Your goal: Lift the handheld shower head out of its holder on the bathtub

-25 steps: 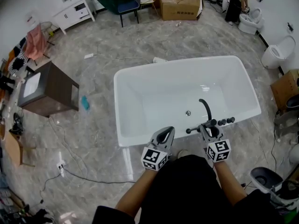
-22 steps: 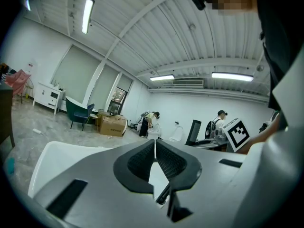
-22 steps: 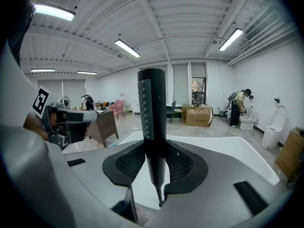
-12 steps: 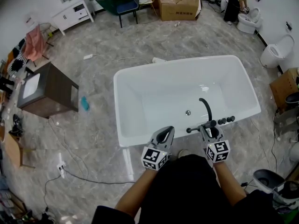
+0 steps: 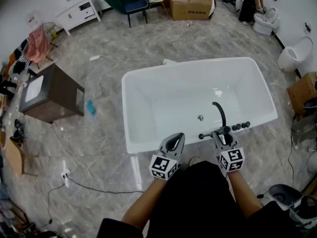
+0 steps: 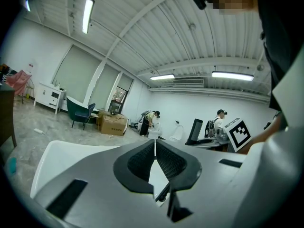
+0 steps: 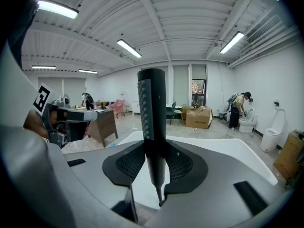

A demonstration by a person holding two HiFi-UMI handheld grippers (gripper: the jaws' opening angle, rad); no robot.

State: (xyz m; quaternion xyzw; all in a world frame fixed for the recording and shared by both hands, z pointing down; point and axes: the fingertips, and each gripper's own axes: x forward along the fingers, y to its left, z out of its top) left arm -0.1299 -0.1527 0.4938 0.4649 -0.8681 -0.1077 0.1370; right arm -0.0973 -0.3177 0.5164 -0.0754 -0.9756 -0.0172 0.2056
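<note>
Right tool (image 7: 154,164) is clamping the slim black handheld shower head (image 7: 152,113), standing upright at the bathtub's (image 5: 143,108) near rim, its lower end disappearing behind the tool. Left tool (image 6: 155,146) is sitting pinched together, empty.

bathtub (image 5: 168,98) in middle of floor | spout (image 5: 218,114) and knobs (image 5: 241,126) on its near rim, at right | shower head (image 7: 152,108) just left of the knobs | cabinet (image 5: 52,95) left of bathtub | boxes (image 5: 192,4) far behind | toilet (image 5: 292,57) at right

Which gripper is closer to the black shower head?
Right. The right gripper is clamped on the shower head; the left gripper, shut and empty, sits off to its left.
</note>
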